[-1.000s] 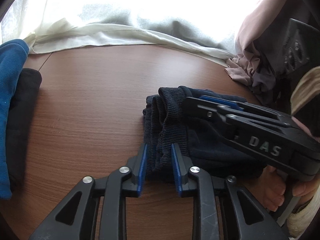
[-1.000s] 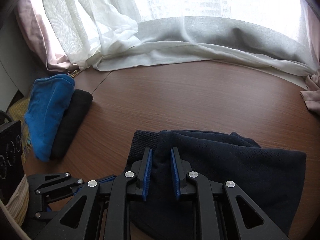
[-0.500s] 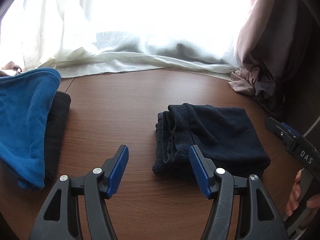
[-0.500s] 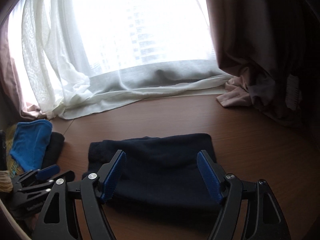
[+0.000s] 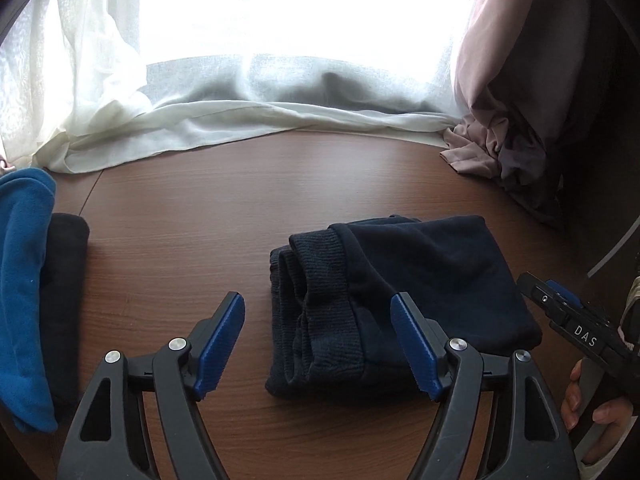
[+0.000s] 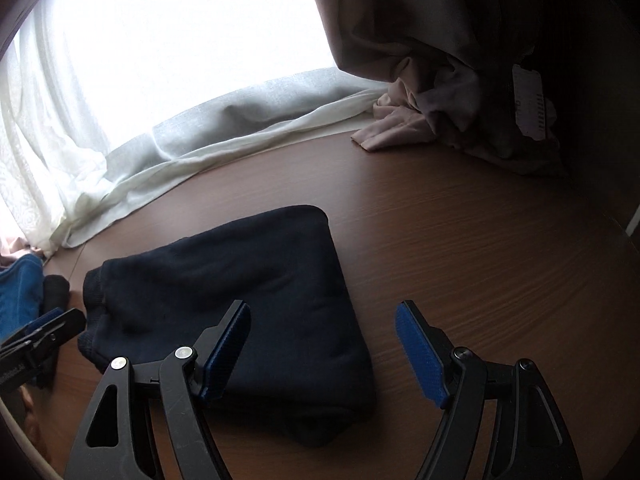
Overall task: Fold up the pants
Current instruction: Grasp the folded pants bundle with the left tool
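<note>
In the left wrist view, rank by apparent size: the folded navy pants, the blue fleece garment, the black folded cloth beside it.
1. Folded navy pants.
2. Blue fleece garment, though partly cut off by the frame edge.
3. Black folded cloth, mostly hidden under the fleece, so unsure.

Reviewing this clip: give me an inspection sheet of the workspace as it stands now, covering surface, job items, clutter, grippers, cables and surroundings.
Surface: brown wooden table, bare around the job item.
Job's things: dark navy pants, folded into a compact bundle, lying flat, ribbed edges stacked on the left side.
Clutter: blue folded garment on top of a black folded garment at the table's left edge.
Grippers: left gripper open, nothing between the pads, jaws just opened further; right gripper open, empty, above the bundle's right edge.
Cables: nothing seen.
Surroundings: white sheer curtain pooled along the far edge; pinkish drape bunched at the right.
</note>
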A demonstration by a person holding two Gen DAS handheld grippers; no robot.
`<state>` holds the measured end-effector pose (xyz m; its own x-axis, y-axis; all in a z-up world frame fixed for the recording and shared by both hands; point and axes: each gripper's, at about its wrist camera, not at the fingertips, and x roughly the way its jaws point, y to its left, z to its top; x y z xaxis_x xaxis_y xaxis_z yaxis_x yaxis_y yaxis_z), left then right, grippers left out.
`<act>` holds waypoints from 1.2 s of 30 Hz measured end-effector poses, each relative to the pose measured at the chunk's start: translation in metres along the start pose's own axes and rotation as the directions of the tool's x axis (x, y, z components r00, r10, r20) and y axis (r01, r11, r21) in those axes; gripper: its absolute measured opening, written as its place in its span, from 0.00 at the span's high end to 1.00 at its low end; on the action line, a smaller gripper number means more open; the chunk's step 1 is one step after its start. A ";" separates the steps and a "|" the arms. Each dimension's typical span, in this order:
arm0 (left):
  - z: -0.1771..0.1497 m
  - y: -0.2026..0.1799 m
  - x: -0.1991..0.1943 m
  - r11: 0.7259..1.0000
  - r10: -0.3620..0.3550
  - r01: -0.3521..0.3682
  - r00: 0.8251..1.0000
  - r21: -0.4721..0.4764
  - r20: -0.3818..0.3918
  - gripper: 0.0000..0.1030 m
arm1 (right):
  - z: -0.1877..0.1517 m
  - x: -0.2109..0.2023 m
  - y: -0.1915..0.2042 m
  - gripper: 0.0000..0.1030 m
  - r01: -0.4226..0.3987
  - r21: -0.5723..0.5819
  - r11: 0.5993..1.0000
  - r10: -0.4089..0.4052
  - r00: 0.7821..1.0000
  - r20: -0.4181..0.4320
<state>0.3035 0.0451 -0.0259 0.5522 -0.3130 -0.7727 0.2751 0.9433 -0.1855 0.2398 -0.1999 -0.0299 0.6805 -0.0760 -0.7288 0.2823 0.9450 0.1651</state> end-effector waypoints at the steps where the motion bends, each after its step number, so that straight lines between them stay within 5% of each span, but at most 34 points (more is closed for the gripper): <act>1: 0.003 0.001 0.003 1.000 -0.004 0.004 1.000 -0.006 -0.004 0.27 | 0.003 0.003 0.000 0.27 -0.004 0.003 1.000 0.004 1.000 0.002; 11: 0.013 0.015 0.046 0.999 -0.026 0.024 0.997 -0.030 -0.067 0.27 | 0.012 0.040 0.006 0.27 -0.041 -0.021 0.999 0.040 0.998 -0.049; 26: 0.009 0.031 0.074 0.980 -0.158 0.142 0.980 -0.137 -0.117 0.28 | 0.005 0.067 0.004 0.27 -0.041 -0.027 0.999 0.038 0.994 -0.107; 33: 0.009 0.030 0.077 0.970 -0.208 0.190 0.972 -0.152 -0.110 0.43 | 0.005 0.066 0.004 0.28 -0.051 -0.042 0.998 0.046 0.994 -0.102; 36: 0.011 0.028 0.077 0.965 -0.230 0.212 0.967 -0.156 -0.107 0.54 | 0.005 0.067 0.007 0.40 -0.068 -0.058 0.996 0.061 0.992 -0.107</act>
<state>0.3630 0.0462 -0.0839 0.3867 -0.5083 -0.7695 0.2596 0.8607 -0.4380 0.2909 -0.1998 -0.0738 0.6204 0.0165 -0.7841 0.1961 0.9648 0.1755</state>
